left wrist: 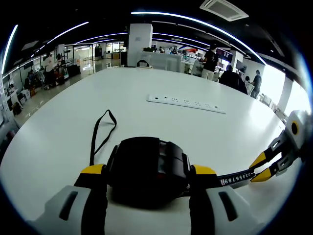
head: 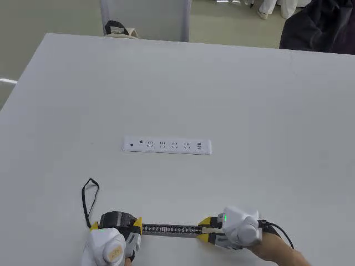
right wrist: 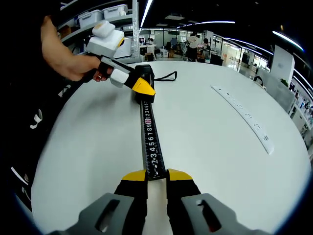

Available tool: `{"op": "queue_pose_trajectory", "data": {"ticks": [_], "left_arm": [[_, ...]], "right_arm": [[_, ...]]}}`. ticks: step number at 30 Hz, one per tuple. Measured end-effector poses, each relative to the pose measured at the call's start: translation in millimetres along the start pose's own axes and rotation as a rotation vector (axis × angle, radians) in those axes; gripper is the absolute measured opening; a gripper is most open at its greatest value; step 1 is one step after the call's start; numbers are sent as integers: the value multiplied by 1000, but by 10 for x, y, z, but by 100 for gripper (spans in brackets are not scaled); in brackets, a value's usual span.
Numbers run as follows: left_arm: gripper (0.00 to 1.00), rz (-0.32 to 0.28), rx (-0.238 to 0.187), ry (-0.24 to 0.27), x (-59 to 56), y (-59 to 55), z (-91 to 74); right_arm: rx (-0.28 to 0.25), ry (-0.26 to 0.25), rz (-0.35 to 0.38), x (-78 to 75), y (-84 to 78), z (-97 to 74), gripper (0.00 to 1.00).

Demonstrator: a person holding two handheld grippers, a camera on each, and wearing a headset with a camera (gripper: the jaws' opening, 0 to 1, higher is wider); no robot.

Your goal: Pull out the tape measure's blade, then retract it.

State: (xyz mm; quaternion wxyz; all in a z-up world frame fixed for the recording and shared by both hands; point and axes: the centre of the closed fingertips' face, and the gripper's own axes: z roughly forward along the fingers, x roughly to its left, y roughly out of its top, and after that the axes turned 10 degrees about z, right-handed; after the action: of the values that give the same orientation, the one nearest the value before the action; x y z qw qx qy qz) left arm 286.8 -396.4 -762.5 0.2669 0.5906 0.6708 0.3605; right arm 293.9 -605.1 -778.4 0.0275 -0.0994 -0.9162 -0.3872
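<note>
- The tape measure's case (left wrist: pixel 146 166) is held in the left tool (head: pixel 116 224), whose jaws are pressed against its two flanks. It rests on the desk (head: pixel 249 111) on the person's side of the power strip (head: pixel 166 146), well apart from it and below its left end.
- The case is judged to be hard-shelled, compact and fairly dense. A squeeze across the flanks, as shown here, is taken to be the surest hold, since the shell looks smooth and could twist out of a lighter grip.
- The blade (right wrist: pixel 150 137) is drawn out a short way and runs roughly parallel to the power strip, on its near side.
- The blade's free end is pinched in the right tool (right wrist: pixel 156 176), whose jaws are closed almost together on the tip.
- The blade is judged to be thin, springy and slick-faced, stiff only over a short span and likely to buckle if drawn far. The end hook is the place to grip, and the spring's pull is best resisted, so that the retraction is eased and not snapped.
- A limp wrist strap (head: pixel 89 197) lies looped on the desk between the case and the power strip's left end, and it is judged to offer no useful hold.
</note>
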Motion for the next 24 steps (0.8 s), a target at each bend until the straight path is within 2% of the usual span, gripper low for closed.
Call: {"op": "queue_pose_trajectory", "data": {"ticks": [24], "left_arm": [[64,-29,10,-27,22,-10,13]], "right_arm": [[-29,13,-20,55,274,328,12]]}}
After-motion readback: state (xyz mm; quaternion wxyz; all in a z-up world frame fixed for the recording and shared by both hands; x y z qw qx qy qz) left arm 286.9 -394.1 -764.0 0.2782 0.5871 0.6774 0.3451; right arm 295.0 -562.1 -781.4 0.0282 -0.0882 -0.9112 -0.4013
